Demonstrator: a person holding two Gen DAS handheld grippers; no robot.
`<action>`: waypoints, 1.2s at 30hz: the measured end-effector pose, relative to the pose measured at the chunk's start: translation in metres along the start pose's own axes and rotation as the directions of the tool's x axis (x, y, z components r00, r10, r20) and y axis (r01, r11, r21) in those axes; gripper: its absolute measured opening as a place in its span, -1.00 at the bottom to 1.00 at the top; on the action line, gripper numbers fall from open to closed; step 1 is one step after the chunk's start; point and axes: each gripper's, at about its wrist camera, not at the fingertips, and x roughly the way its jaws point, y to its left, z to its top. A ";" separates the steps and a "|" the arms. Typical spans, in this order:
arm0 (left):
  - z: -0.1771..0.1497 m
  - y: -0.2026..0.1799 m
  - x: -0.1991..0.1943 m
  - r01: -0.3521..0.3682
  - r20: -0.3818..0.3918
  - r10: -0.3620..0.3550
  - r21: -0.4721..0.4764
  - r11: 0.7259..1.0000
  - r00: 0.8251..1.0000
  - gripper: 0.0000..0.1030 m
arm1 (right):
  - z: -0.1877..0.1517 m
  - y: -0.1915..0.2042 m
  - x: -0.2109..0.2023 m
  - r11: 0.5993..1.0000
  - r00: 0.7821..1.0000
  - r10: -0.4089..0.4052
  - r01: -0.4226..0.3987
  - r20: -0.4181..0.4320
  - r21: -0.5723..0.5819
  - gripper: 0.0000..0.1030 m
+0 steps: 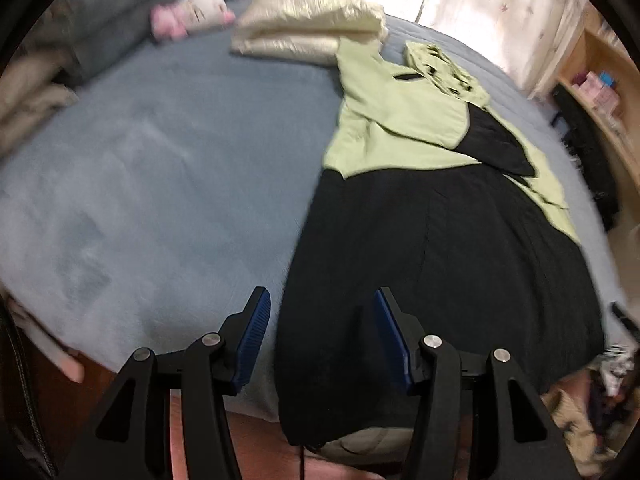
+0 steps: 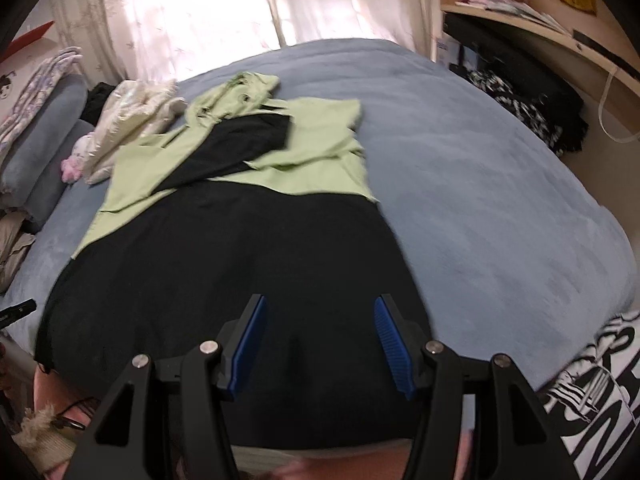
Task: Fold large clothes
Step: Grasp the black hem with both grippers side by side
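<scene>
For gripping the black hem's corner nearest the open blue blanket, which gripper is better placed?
Left, probably. The left gripper hangs open straddling the black skirt's side edge, blanket under one finger. The right gripper, also open, sits over mid-fabric, away from that edge.

The black-and-green garment (image 1: 432,240)'s near hem drops over the bed (image 1: 160,160) edge, both views motion-blurred

Bed with blue-grey blanket (image 2: 500,208) fills room centre. Sheer patterned curtains (image 2: 224,4) behind, strongly backlit by daylight. Curved light-wood shelf (image 2: 532,36) at right. Grey pillows (image 2: 44,152) at left edge.
</scene>
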 end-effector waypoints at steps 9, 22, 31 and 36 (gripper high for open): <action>-0.009 0.026 0.034 0.221 -0.084 -0.225 -0.055 0.974 0.971 0.12 | -0.022 -0.055 0.011 0.991 0.993 0.089 -0.080 -0.080 0.111 0.08; -0.013 0.007 0.057 0.243 -0.093 -0.239 0.034 0.970 0.967 0.81 | -0.031 -0.061 0.033 0.947 0.953 0.293 -0.278 -0.076 0.164 -0.11; -0.016 -0.013 0.060 0.149 -0.061 -0.142 0.131 0.980 0.988 0.85 | -0.039 -0.077 0.053 0.911 0.941 0.334 -0.310 -0.047 0.272 -0.19; -0.013 -0.013 0.060 0.156 -0.089 -0.146 0.112 0.981 0.985 0.41 | -0.038 -0.071 0.056 0.925 0.952 0.304 -0.286 -0.032 0.252 -0.17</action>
